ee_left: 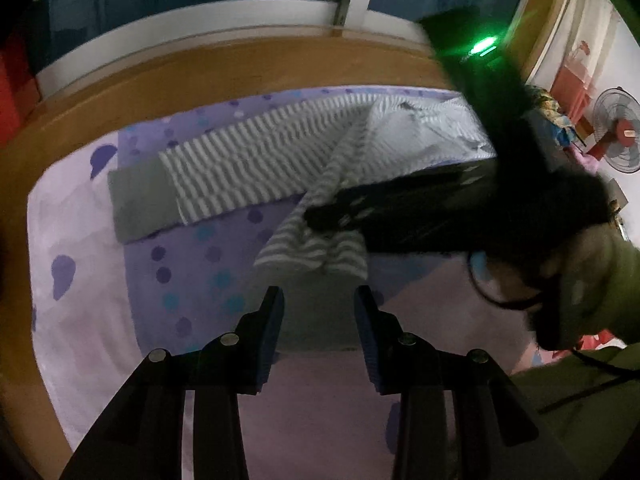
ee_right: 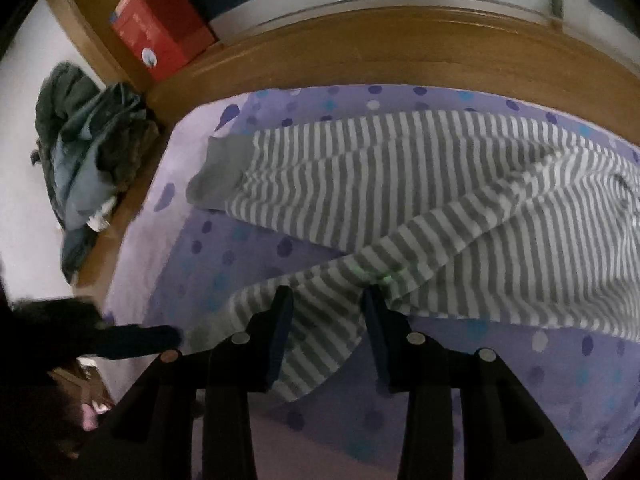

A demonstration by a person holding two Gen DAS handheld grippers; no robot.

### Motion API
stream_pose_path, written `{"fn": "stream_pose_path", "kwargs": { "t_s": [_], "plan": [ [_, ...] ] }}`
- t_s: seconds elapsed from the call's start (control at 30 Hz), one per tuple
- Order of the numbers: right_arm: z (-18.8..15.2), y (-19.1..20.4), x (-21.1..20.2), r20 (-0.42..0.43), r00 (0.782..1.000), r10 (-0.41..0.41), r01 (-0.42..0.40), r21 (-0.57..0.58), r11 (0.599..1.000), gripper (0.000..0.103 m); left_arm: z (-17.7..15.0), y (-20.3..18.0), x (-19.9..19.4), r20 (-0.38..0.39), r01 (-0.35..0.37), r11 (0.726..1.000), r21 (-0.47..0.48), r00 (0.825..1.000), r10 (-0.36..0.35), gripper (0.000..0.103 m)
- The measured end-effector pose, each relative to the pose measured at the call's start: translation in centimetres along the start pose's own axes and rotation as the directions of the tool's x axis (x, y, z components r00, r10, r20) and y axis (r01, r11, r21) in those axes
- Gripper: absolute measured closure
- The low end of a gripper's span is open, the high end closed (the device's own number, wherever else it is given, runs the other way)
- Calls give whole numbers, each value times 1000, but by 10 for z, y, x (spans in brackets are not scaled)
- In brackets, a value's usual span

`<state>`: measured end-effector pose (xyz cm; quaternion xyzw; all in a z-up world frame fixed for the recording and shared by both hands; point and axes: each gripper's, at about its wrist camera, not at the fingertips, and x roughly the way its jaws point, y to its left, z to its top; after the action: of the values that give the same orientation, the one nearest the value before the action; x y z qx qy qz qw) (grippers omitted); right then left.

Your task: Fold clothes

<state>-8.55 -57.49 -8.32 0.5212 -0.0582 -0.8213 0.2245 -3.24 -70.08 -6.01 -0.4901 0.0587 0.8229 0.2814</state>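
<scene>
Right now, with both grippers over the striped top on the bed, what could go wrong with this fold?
1. The right gripper stands open over the folded-in sleeve; closing here might pinch the purple sheet along with it.
2. The striped top looks rumpled near its far right side, so creases could get folded in.
3. The left gripper is open, short of the sleeve cuff, and the right gripper crosses close in front; they could collide.

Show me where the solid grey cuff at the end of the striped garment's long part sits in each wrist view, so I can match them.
Left wrist: grey cuff left of centre, at the striped garment's left end.
Right wrist: grey cuff upper left, again at the garment's left end.
Shared landmark: the wooden bed frame curving behind the dotted purple sheet.
</scene>
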Motion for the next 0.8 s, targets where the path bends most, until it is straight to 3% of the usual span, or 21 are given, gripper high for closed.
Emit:
{"fn": "stream_pose_path", "kwargs": {
  "t_s": [0.2, 0.3, 0.43, 0.5, 0.57, 0.6, 0.67, 0.8],
  "plan": [
    [-4, -24, -15, -18, 999, 26, -24, 109, 994, 66, -11, -18, 15, -32, 32, 995, 98, 999, -29, 66],
    [-9, -33, -12, -33, 998, 49, -43, 168, 985, 66, -14, -30, 28, -60, -7, 986, 166, 998, 17, 66],
    [-5, -36, -5, -28, 998, 62, -56, 185, 981, 66, -15, -36, 33, -31, -38, 978, 204, 998, 45, 65],
    [-2, -35, -3, -18, 998, 59, -55, 182, 982, 66, -14, -32, 32, -24, -45, 984, 175, 998, 50, 67],
    [2, -34, 0, -7, 999, 52, -50, 182, 982, 74, -13, -24, 30, -17, -46, 991, 128, 999, 48, 94],
    [3, -34, 1, -4, 999, 53, -51, 181, 982, 85, -12, -15, 28, -15, -16, 997, 79, 1000, 17, 94],
    [4, -31, -3, 16, 999, 40, -42, 171, 984, 94, -10, 1, 22, -5, 36, 999, -11, 999, -36, 96],
    [10, -29, -14, 66, 996, 68, -78, 173, 982, 99, -6, 22, 4, 36, 64, 994, -88, 997, -61, 96]
  ]
}}
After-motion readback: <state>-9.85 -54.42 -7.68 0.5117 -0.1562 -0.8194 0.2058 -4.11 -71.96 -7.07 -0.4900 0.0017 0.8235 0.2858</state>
